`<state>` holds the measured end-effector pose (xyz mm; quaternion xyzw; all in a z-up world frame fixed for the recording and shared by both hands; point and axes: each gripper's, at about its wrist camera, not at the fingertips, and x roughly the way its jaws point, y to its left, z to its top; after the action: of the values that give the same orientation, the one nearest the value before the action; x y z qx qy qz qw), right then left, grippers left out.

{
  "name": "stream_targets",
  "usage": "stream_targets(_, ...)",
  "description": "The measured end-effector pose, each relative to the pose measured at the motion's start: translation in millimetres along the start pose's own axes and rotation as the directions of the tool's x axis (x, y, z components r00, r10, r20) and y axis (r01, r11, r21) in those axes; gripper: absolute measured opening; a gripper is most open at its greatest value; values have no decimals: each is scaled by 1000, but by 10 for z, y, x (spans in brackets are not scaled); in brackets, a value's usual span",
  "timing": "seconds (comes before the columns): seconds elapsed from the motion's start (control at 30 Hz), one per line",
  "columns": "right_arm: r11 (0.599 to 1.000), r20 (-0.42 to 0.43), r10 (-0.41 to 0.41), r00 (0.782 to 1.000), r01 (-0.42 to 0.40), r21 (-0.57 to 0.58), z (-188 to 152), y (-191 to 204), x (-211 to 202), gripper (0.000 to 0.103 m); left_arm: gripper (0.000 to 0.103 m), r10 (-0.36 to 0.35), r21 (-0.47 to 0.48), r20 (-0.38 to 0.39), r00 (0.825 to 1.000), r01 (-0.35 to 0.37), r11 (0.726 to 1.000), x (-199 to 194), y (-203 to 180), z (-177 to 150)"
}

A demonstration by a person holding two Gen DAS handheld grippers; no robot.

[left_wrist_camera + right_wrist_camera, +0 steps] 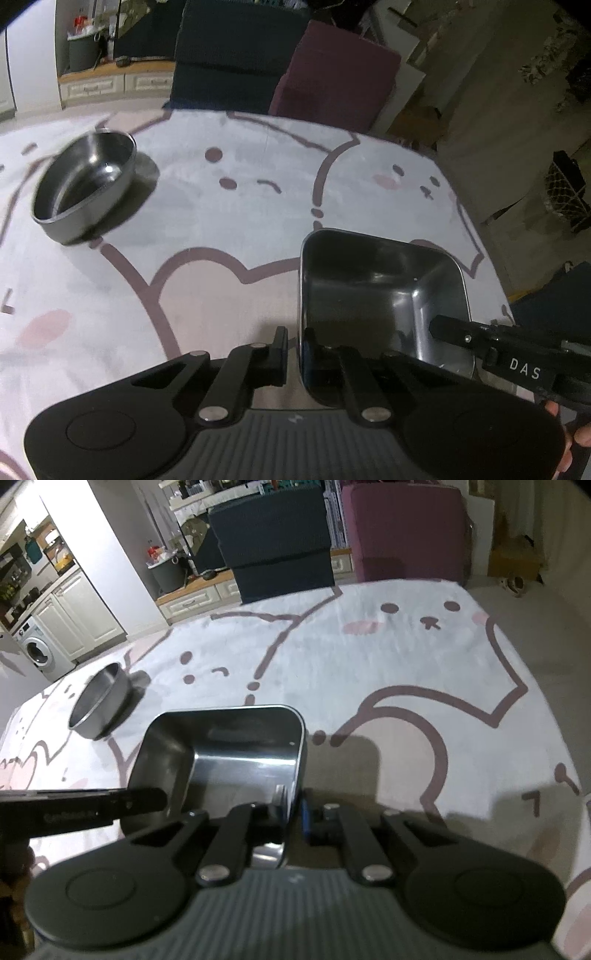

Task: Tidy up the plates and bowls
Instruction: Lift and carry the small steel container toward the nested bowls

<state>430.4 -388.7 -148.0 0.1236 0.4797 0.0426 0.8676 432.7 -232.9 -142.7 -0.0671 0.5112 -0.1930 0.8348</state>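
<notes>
A square steel bowl (380, 295) is held above the cartoon tablecloth (229, 221) by both grippers. My left gripper (299, 343) is shut on its left wall. My right gripper (293, 808) is shut on its right wall, one finger inside and one outside; the bowl also shows in the right wrist view (229, 753). A round steel bowl (86, 184) lies on the cloth to the far left, also in the right wrist view (99, 705). The right gripper's arm crosses the left wrist view (517, 358).
The table edge (476, 229) curves away on the right, with floor beyond. A dark blue chair (277, 542) and a maroon chair (402, 531) stand past the far edge. Cabinets and a washing machine (37, 650) are at the far left.
</notes>
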Motion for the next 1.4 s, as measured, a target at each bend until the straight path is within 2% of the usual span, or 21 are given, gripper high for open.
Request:
stream_targets(0.33, 999, 81, 33, 996, -31, -32, -208, 312, -538, 9, 10, 17, 13, 82, 997, -18, 1000, -796, 38, -240)
stream_targets(0.57, 996, 118, 64, 991, -56, -68, -477, 583, -862, 9, 10, 17, -2, 114, 993, -16, 1000, -1257, 132, -619)
stream_targets(0.77, 994, 128, 67, 989, -55, -97, -766, 716, -1050, 9, 11, 19, -11, 121, 993, -17, 1000, -1480, 201, -977)
stream_targets(1.13, 982, 77, 4, 997, 11, -188, -1250, 1071, -1074, 9, 12, 52, -52, 91, 994, -48, 998, -1592, 391, -1527)
stream_targets(1.4, 975, 42, -38, 998, 46, -216, -1362, 1122, -929, 9, 16, 77, -45, 75, 994, -74, 996, -1456, 415, -1698)
